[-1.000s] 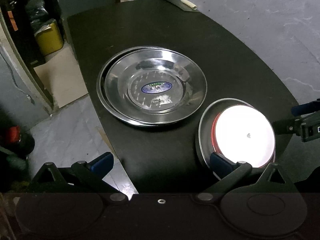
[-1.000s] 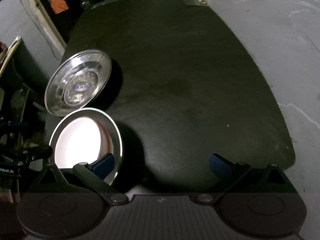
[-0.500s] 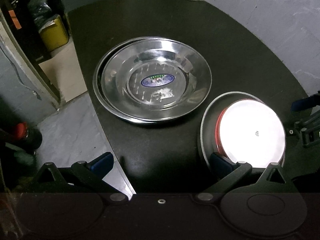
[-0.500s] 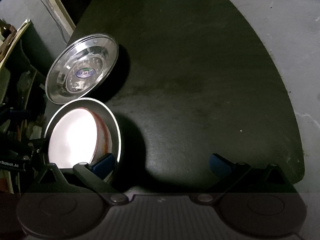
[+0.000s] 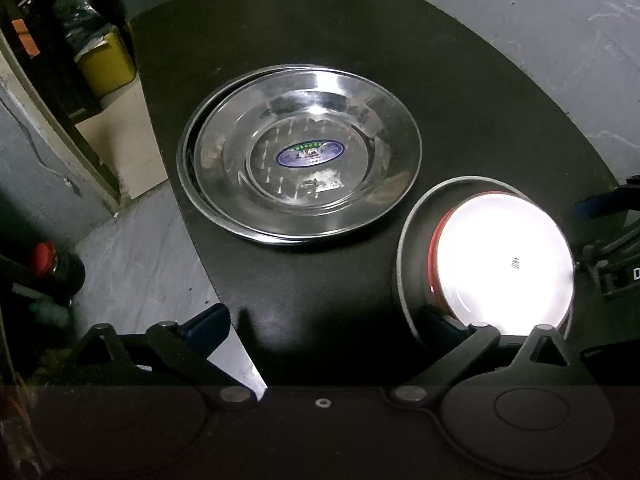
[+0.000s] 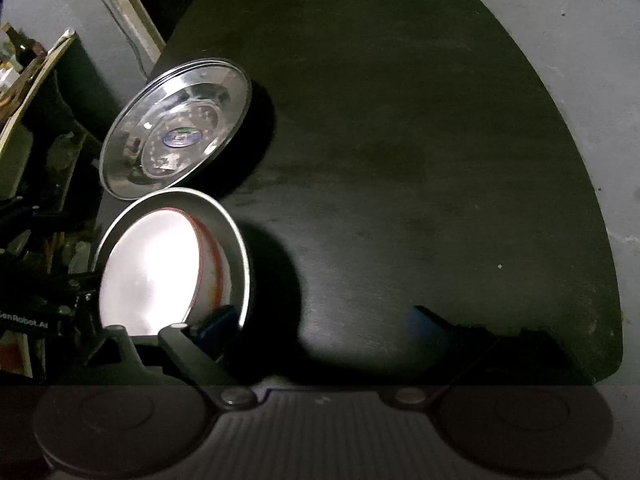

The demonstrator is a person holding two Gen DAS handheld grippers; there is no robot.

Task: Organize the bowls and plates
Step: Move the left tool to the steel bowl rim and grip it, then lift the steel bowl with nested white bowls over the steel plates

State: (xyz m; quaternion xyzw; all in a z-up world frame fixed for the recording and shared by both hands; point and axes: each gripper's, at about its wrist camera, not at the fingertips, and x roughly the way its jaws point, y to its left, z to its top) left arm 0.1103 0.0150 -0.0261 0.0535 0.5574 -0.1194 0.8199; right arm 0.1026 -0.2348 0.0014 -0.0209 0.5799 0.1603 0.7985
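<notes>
While both grippers' fingers gape empty, right closing, the bowl sits mouth-up.

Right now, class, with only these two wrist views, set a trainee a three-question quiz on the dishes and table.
1. True or false: the steel plates are stacked.
2. What sits inside the grey-rimmed bowl? A) a spoon B) a white bowl with a red rim C) nothing
3. What colour is the table?

Key: 1 true, a second rim shows under the top plate. 2 B. 3 black.
</notes>
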